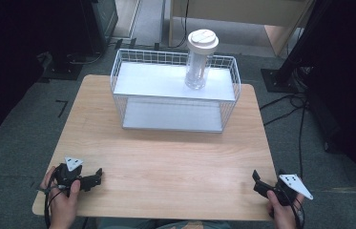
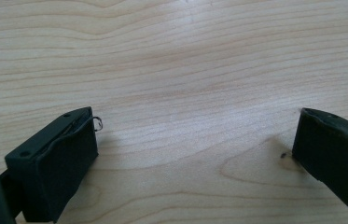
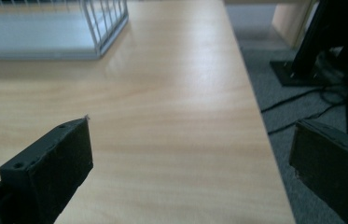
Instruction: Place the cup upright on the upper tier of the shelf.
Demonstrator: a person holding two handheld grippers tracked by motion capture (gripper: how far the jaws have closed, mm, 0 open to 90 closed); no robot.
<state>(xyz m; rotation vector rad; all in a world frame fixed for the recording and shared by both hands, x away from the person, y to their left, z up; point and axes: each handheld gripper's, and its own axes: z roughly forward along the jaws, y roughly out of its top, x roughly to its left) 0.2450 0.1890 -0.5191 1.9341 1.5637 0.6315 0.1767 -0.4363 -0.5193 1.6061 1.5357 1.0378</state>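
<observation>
Both jaws of each hand-held gripper, left (image 1: 100, 174) and right (image 1: 256, 179), stand spread and empty at the desk's (image 1: 166, 162) near edge, well apart from the cup (image 1: 197, 59) standing upright on the rack's (image 1: 118, 71) top shelf, likely light, smooth, squashable clear plastic best pinched mid-body below its lid.

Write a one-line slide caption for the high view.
Two hand-held grippers, left and right, rest open at the wooden table's near corners; a lidded clear jar tops the white wire rack.

No text, label, brand, number or sign can be read anywhere. The lid of the clear container (image 1: 198, 56) on the wire basket shelf (image 1: 175, 90) carries faint raised markings, too small and blurred to make out.
</observation>
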